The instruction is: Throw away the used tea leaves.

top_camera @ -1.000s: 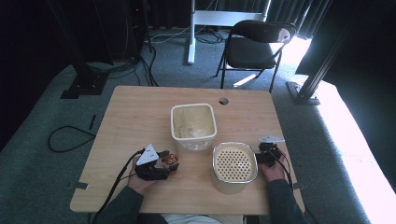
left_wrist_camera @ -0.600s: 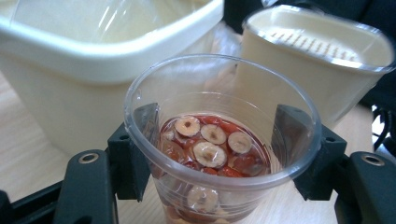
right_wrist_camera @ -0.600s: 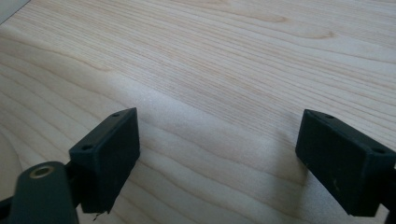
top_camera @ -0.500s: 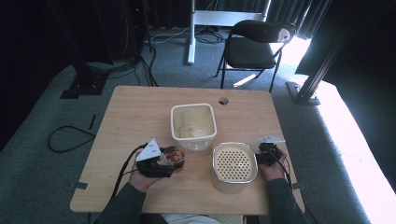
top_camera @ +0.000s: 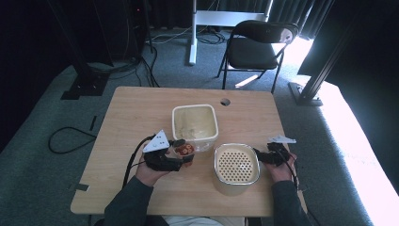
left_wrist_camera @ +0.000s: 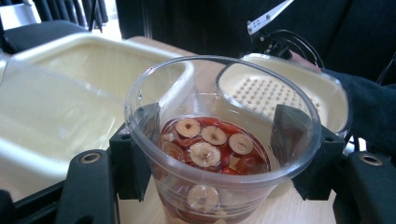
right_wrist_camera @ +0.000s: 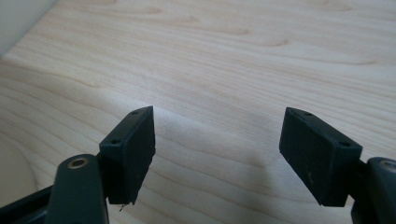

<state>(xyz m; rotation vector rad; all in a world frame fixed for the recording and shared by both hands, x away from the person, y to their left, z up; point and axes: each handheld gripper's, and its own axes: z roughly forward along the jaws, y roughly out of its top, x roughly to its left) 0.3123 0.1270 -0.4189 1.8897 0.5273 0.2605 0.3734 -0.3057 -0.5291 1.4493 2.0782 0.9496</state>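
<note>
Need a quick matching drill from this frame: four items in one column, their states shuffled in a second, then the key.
Items
1. clear plastic cup
2. left gripper
3. right gripper
4. perforated strainer basket

States
A. open over bare wooden table
B. holds sliced red dates
C. no food inside, sits between the two grippers
D. jaws closed on the cup's sides

Pairs: 1-B, 2-D, 3-A, 4-C

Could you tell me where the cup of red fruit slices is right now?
The clear cup sits clamped in the left gripper, low on the table's left side, beside the cream tub.
</note>
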